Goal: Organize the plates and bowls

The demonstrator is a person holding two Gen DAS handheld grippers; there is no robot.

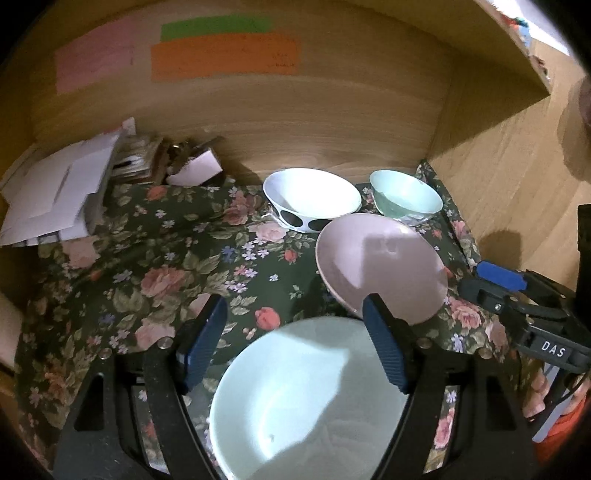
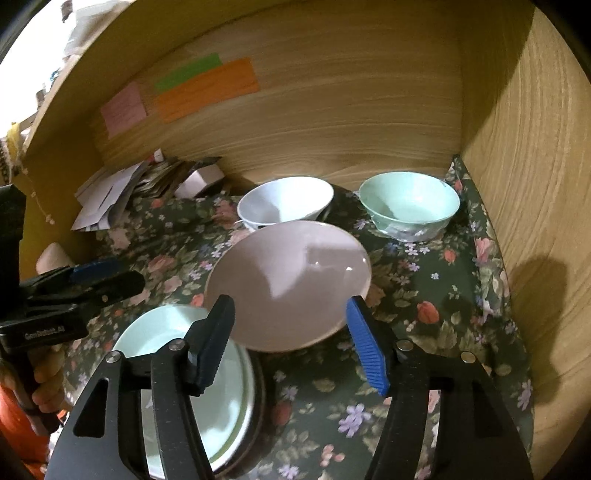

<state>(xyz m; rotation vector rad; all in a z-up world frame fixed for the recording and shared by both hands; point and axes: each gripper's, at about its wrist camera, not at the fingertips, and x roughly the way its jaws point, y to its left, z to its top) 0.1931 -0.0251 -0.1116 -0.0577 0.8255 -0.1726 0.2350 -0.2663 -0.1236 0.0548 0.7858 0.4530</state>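
- Inside a wooden alcove [image 2: 332,122], a dark green floral cloth [image 1: 155,280] covers the surface; 2 plates and 2 bowls sit on it
- Left gripper [image 1: 295,347]: its 2 blue-padded fingers [image 1: 205,341] stand apart above the round pale mint plate [image 1: 310,398]; nothing is pressed between the pads, so the jaws are open and empty
- Right gripper [image 2: 291,343]: jaws likewise parted; the near rim of the round pale pink plate [image 2: 288,284] lies in the gap between the fingers, but the pads do not press on it
- Pale pink plate: it lies tilted, its far edge overlapping the base of the white bowl and its near edge over the mint plate's rim in the right wrist view
- White bowl with black oval spots [image 1: 312,199]: upright near the back wall, just beside the small mint-green bowl [image 1: 406,195], which stands in the right rear corner; the 2 bowls are apart, not touching
- Pale mint plate: nearest the person, at the front of the cloth; a darker rim shows beneath its edge in the right wrist view, though I cannot tell what that is
- Rear left corner: a loose heap of white papers and envelopes [image 1: 55,195] with small clutter beside it
- Back wall: 3 paper notes, pink [image 1: 92,62], green [image 1: 214,27] and orange [image 1: 225,57], stuck close together
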